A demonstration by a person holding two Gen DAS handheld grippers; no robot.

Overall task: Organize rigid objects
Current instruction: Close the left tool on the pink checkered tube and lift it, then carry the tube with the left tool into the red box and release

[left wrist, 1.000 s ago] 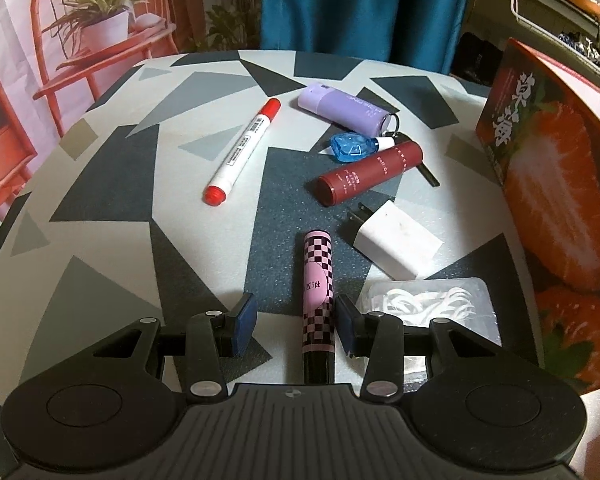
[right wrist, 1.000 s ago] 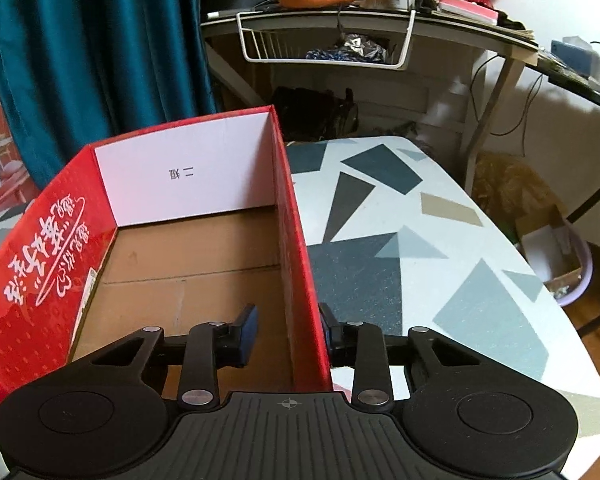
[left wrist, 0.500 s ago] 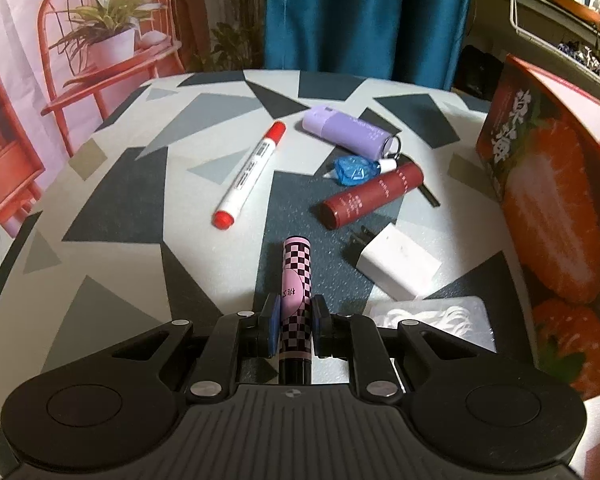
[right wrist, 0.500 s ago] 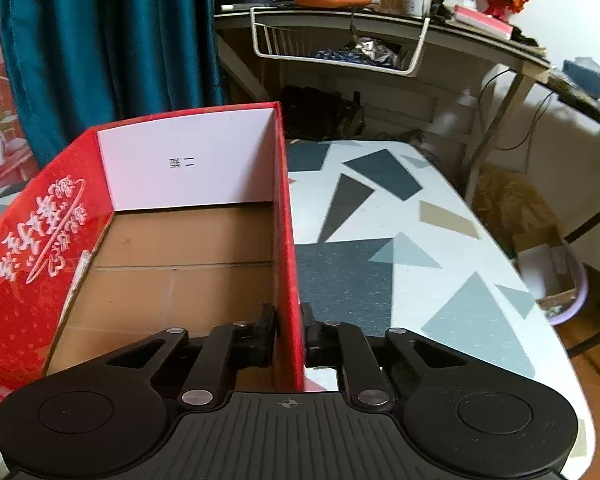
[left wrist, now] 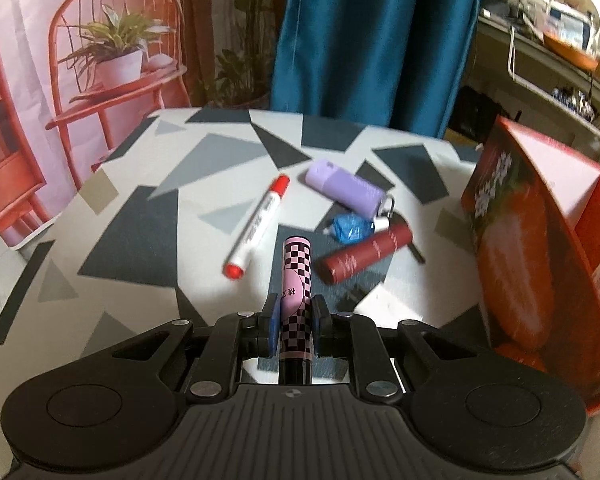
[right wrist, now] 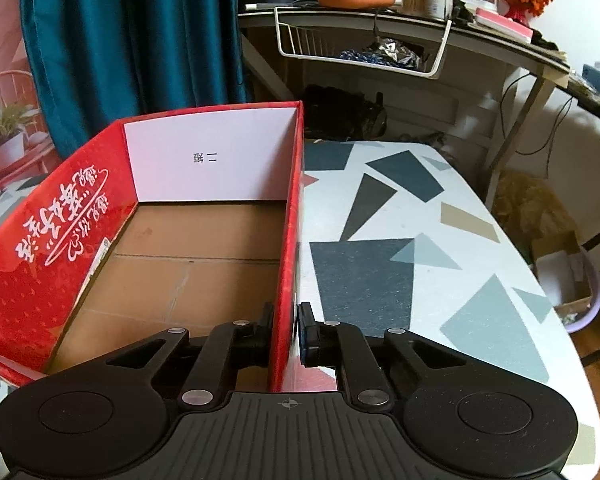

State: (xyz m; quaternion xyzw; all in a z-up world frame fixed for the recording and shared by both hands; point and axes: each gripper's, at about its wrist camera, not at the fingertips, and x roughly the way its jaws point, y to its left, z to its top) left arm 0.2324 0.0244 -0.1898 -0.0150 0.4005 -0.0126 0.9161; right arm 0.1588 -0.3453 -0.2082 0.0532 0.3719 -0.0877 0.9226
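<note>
My left gripper (left wrist: 295, 322) is shut on a pink-and-black checkered tube (left wrist: 297, 280) and holds it above the table, pointing forward. On the table beyond lie a red-capped white marker (left wrist: 258, 227), a purple case (left wrist: 346, 189), a blue correction tape (left wrist: 350, 229) and a maroon tube (left wrist: 367, 253). The red strawberry box (left wrist: 536, 256) stands at the right. My right gripper (right wrist: 286, 330) is shut on the right wall of the red box (right wrist: 292, 240), whose brown floor is bare.
The patterned table (right wrist: 400, 248) extends right of the box to its curved edge. A white charger (left wrist: 404, 304) lies partly hidden near my left gripper. A teal curtain (left wrist: 376, 36) and a cluttered desk (right wrist: 400, 28) stand behind the table.
My left gripper closed on the checkered tube and lifted it off the table. My right gripper closed on the box's right wall.
</note>
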